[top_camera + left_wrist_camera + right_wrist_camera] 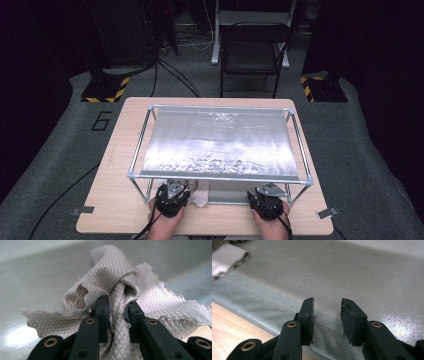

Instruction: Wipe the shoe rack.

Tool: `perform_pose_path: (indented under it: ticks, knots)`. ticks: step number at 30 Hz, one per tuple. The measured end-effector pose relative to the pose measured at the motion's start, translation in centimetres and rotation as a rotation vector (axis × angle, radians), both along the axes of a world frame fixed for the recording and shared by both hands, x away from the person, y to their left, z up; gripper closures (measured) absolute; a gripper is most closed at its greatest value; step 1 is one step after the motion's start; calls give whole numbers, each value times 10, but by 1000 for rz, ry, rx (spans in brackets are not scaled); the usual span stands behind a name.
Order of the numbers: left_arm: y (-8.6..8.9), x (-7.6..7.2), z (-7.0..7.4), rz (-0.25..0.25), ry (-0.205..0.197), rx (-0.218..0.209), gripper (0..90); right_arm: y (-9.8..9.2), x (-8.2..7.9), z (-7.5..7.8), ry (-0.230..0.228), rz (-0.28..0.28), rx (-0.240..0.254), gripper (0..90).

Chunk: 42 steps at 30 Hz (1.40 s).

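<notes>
Under rack, cloth mostly hidden; left hand-held gripper pinches it.

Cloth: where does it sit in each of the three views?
High view: cloth at the near table edge, under the metal frame, just right of the left gripper.
Left gripper view: centre, bunched between the shut jaws.
Right gripper view: top-left corner.
Shared landmark: silver sheet beneath the cloth.

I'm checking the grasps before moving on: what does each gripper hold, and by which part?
The left gripper pinches the quilted cloth by a bunched-up fold at its middle. The right gripper holds nothing, its fingers apart over the silver sheet.
</notes>
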<state>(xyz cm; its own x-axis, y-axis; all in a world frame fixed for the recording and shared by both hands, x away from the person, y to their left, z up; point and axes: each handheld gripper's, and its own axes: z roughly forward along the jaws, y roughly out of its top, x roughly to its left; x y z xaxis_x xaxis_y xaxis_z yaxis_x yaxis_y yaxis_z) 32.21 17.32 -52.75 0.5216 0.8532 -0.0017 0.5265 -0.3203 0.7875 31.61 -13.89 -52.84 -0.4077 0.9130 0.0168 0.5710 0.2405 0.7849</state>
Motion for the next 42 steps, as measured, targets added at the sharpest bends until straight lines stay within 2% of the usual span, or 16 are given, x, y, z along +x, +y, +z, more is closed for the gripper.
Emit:
perform_pose_path:
  ticks: [4,7,10,17,22,23,24,26,28,30,31,35,36,39,41,42]
  knots:
    - [-14,0,0,-30,17,-39,757,1,-1,0,11,-12,14,633]
    - [-32,2,0,-80,9,-4,758,1,-1,0,12,-12,14,633]
    - [-32,2,1,-71,11,9,759,1,-1,0,11,-12,13,633]
    - [-16,2,0,-33,-2,7,761,0,0,0,1,0,1,634]
    - [12,-1,1,9,-8,33,760,0,0,0,0,0,1,634]
    - [14,-2,-2,51,-20,-27,760,0,0,0,0,0,1,634]
    - [24,-3,-2,83,-9,-37,760,0,0,0,0,0,0,633]
    - [28,-3,-2,84,-17,-41,760,1,-1,0,11,-12,14,633]
    - [41,-2,1,99,-7,12,761,1,-1,0,11,-12,14,633]
    - [43,-2,1,113,-7,6,761,0,-1,0,5,-7,6,633]
    - [47,-3,1,112,-13,46,762,1,-1,0,12,-12,15,634]
    - [52,-4,2,122,-15,56,761,0,0,0,1,1,2,633]
    - [51,-4,1,130,-1,35,761,0,0,0,1,1,2,634]
    - [55,-3,3,133,-15,38,753,0,0,0,1,1,3,634]
    - [54,-2,3,124,-6,-12,668,0,0,0,1,1,4,634]
    - [54,-2,3,124,-6,-12,614,0,0,0,1,1,4,634]
